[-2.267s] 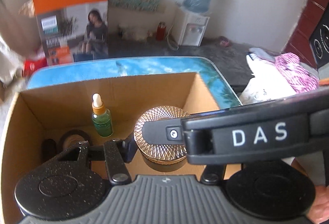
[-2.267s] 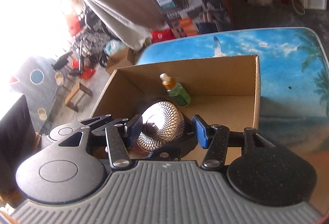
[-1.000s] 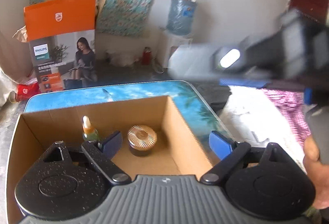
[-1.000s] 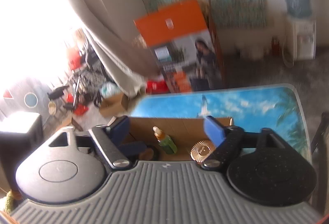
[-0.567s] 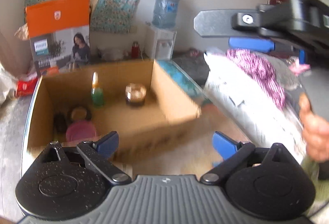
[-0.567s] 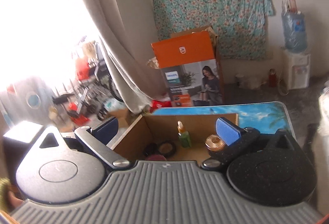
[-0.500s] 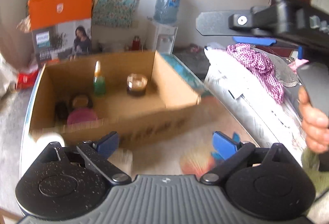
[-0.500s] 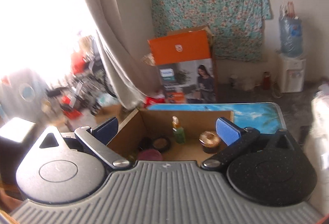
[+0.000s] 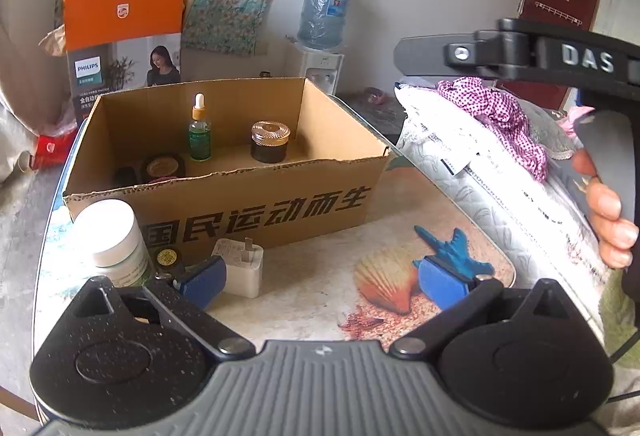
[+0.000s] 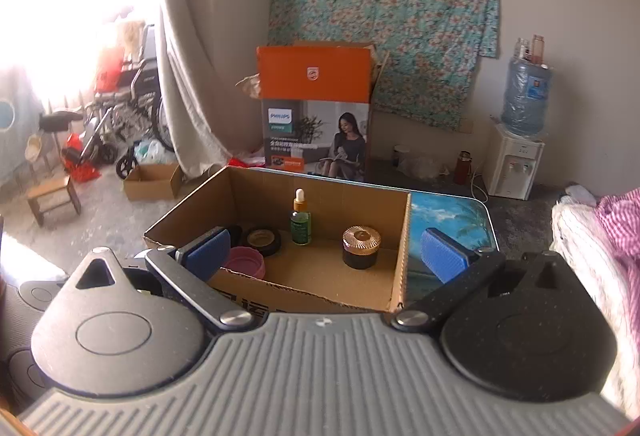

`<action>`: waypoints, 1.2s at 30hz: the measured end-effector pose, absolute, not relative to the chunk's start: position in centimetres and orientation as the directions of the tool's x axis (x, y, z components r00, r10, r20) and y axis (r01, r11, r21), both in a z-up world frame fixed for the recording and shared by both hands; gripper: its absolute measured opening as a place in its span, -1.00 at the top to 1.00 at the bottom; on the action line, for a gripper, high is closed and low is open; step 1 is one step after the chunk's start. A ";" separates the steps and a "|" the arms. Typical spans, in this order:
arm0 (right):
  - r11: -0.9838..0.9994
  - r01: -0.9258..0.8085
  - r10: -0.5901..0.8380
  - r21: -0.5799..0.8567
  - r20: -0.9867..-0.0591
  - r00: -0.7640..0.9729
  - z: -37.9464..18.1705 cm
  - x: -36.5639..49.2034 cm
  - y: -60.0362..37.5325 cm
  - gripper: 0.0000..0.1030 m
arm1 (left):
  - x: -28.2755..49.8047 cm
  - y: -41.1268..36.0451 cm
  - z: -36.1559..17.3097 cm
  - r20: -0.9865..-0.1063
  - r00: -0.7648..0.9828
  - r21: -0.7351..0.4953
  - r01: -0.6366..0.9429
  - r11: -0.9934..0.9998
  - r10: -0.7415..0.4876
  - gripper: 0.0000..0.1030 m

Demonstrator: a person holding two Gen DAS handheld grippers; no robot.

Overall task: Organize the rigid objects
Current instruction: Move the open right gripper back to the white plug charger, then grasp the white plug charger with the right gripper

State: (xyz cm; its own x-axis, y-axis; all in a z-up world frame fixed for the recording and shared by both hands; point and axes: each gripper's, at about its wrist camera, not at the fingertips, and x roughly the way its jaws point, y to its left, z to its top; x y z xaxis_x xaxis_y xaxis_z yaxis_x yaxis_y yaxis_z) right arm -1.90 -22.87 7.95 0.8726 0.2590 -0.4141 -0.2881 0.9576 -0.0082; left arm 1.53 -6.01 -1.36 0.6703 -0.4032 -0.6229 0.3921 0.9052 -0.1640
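While left gripper [image 9: 320, 280] is hovering spread and empty, jaws just widening, white charger plug [image 9: 240, 268] is lying near-left of cardboard box [image 9: 256, 208]. Looking light, rigid, slick; pinching flat sides seems best. Right gripper [image 10: 324, 256] also gaping, empty.

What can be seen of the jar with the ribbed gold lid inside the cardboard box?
The jar is short and round, its dark, glassy-looking body topped by a wider copper-gold lid with fine radial ribbing and a smooth centre disc. It stands upright, lid on, on the floor of the cardboard box, right of the green dropper bottle, clear of it and of the walls. Nothing grips it.
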 end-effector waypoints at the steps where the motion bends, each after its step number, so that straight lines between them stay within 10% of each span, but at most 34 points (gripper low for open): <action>1: 0.957 -0.291 0.265 0.001 -0.409 0.873 7.6 -1.7 -23.3 -0.98 | 1.5 -6.1 -1.6 -0.624 0.671 -0.158 0.394 0.905 -0.401 -1.00; 23: 0.833 -0.264 0.533 0.486 -0.576 0.620 -3.5 6.7 -22.1 -0.94 | 5.1 -7.0 -8.1 -0.677 0.667 -0.007 0.417 0.909 -0.312 -0.99; 36: 0.738 -0.186 0.651 0.648 -0.612 0.449 -9.7 12.9 -20.2 0.02 | 7.6 -7.4 -9.5 -0.702 0.637 -0.036 0.415 0.909 -0.319 -0.72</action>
